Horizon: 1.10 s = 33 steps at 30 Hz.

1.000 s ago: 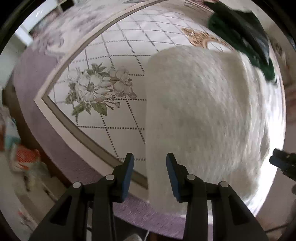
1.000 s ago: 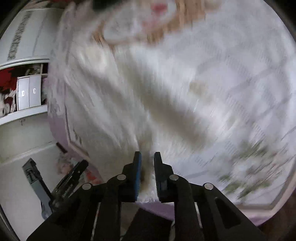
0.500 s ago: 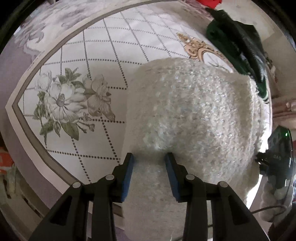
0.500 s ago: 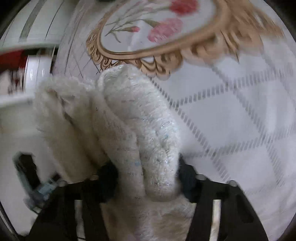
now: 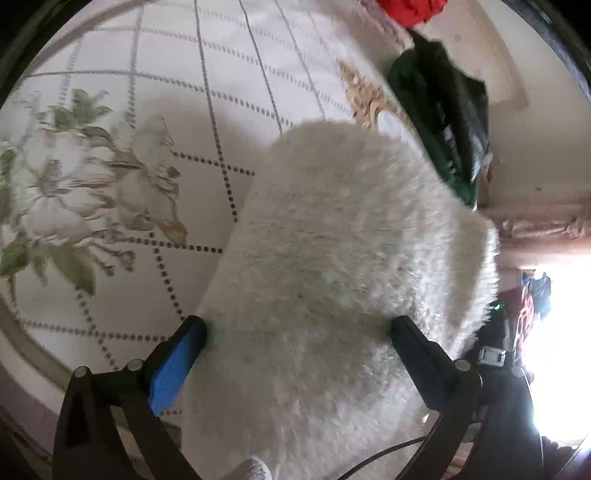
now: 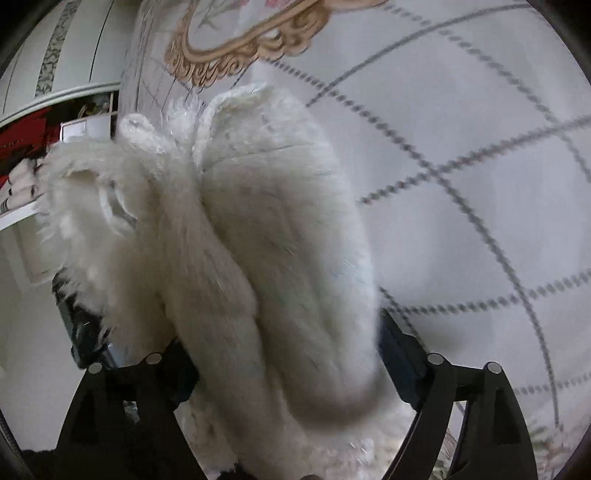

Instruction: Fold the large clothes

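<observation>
While both of my grippers point down at the bed, the fluffy white knitted sweater [image 5: 332, 266] lies bundled in thick folds on the white quilted bedspread with a dotted diamond grid and printed flowers [image 5: 177, 122], close to the bedspread's near edge. My left gripper [image 5: 295, 328] has its jaws opening, standing wide apart on either side of the sweater's near end; the blue pad on the left finger [image 5: 173, 365] sits just beside the fabric, and I cannot tell whether it touches the wool. My right gripper [image 6: 288, 354] is also opening its jaws, and a rolled fold of the sweater [image 6: 266, 229] fills the gap between them; the pads there are mostly hidden by the pile, so I cannot say whether they touch it. In the left wrist view the other gripper's black body shows at the sweater's right side. A dark green garment [image 5: 439, 122] lies toward the far edge of the bed, well apart from the sweater, with a red cloth [image 5: 410, 9] beyond it. A gold scrolled medallion print [image 6: 236, 48] marks the bedspread just past the sweater's far end.
</observation>
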Motion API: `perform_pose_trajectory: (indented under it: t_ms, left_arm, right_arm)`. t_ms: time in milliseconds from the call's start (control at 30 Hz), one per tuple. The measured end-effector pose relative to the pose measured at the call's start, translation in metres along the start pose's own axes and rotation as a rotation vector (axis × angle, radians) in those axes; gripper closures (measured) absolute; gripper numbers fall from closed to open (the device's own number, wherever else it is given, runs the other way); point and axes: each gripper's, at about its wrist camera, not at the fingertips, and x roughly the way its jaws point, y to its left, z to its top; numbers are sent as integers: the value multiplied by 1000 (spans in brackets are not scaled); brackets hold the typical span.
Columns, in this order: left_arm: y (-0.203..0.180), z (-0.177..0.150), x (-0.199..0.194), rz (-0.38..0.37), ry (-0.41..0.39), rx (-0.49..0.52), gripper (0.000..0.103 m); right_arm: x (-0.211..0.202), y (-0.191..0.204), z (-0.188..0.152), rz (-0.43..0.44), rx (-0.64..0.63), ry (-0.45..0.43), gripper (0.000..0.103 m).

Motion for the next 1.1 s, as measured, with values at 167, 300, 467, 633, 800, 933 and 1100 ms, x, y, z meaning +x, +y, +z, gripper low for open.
perform_pose_trajectory:
  t_ms: [167, 300, 467, 633, 800, 933, 1100]
  left_arm:
    - [-3, 2, 2, -6, -33, -45, 0]
    - [-44, -4, -6, 99, -73, 85, 1]
    - [-82, -4, -20, 150, -103, 168, 1]
    - [-122, 14, -47, 129, -136, 201, 2]
    - [-172, 52, -66, 96, -152, 243, 2]
    - [-234, 109, -76, 51, -165, 256, 2]
    - [-316, 204, -67, 8, -179, 294, 2]
  right_arm:
    - [4, 5, -1, 29, 12, -28, 32]
    - [-3, 13, -16, 72, 52, -73, 62]
    - [-24, 29, -39, 110, 72, -113, 69]
    - [-47, 50, -48, 149, 87, -178, 70]
    - [-110, 74, -41, 180, 89, -264, 70]
    - [-180, 102, -16, 176, 73, -348, 70]
    - [-270, 125, 45, 169, 60, -455, 70]
